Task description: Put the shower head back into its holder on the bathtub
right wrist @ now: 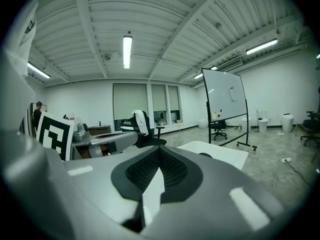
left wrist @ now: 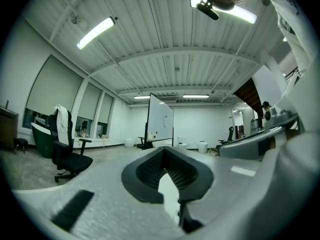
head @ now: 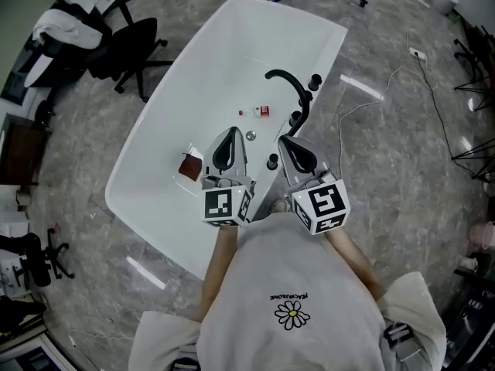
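Observation:
The white bathtub (head: 155,168) lies below me in the head view. On its right rim stand a black curved spout (head: 283,79), black knobs (head: 315,80) and a slim black shower head (head: 301,111); whether it sits in its holder I cannot tell. My left gripper (head: 230,134) and right gripper (head: 285,141) hover side by side over the tub's near end, both shut and empty. The left gripper view shows shut jaws (left wrist: 167,159) pointing level across the room. The right gripper (right wrist: 159,156) is likewise shut, with the tub's rim (right wrist: 220,154) beyond it.
A small red-and-white item (head: 261,111) and the drain (head: 250,135) lie in the tub. A brown object (head: 189,166) sits at the tub's left rim. Black office chairs (head: 124,49), a whiteboard (right wrist: 225,101), stands and a floor cable (head: 402,76) surround it.

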A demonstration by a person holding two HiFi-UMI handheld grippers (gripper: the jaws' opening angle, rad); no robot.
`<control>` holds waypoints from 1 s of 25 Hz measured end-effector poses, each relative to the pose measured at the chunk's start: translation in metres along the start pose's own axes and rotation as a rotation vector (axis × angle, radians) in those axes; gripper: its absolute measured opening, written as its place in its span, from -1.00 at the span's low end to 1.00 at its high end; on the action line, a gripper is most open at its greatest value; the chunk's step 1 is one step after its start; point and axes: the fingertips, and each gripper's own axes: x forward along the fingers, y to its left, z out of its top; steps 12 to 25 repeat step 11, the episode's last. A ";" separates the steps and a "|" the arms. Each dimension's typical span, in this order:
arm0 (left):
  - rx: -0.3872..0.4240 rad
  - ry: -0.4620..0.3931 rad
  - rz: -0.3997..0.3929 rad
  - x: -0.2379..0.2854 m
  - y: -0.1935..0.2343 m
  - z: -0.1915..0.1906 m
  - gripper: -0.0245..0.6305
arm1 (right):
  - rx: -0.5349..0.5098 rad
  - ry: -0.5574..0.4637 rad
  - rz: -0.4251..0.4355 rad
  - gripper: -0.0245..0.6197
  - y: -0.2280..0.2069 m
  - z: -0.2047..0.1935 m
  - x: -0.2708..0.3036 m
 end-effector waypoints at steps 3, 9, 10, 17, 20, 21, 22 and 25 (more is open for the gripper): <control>0.020 0.007 -0.031 0.001 -0.013 -0.001 -0.93 | 0.004 0.004 0.006 -0.91 0.001 -0.004 -0.005; 0.036 0.009 -0.040 0.001 -0.025 0.000 -0.93 | 0.015 0.005 0.005 -0.91 -0.004 -0.008 -0.013; 0.037 0.008 -0.038 0.000 -0.025 0.000 -0.93 | 0.013 0.004 0.005 -0.91 -0.005 -0.008 -0.014; 0.038 0.006 -0.036 0.000 -0.025 0.001 -0.93 | 0.010 0.002 0.004 -0.91 -0.005 -0.008 -0.015; 0.038 0.006 -0.036 0.000 -0.025 0.001 -0.93 | 0.010 0.002 0.004 -0.91 -0.005 -0.008 -0.015; 0.038 0.006 -0.036 0.000 -0.025 0.001 -0.93 | 0.010 0.002 0.004 -0.91 -0.005 -0.008 -0.015; 0.038 0.006 -0.036 0.000 -0.025 0.001 -0.93 | 0.010 0.002 0.004 -0.91 -0.005 -0.008 -0.015; 0.038 0.006 -0.036 0.000 -0.025 0.001 -0.93 | 0.010 0.002 0.004 -0.91 -0.005 -0.008 -0.015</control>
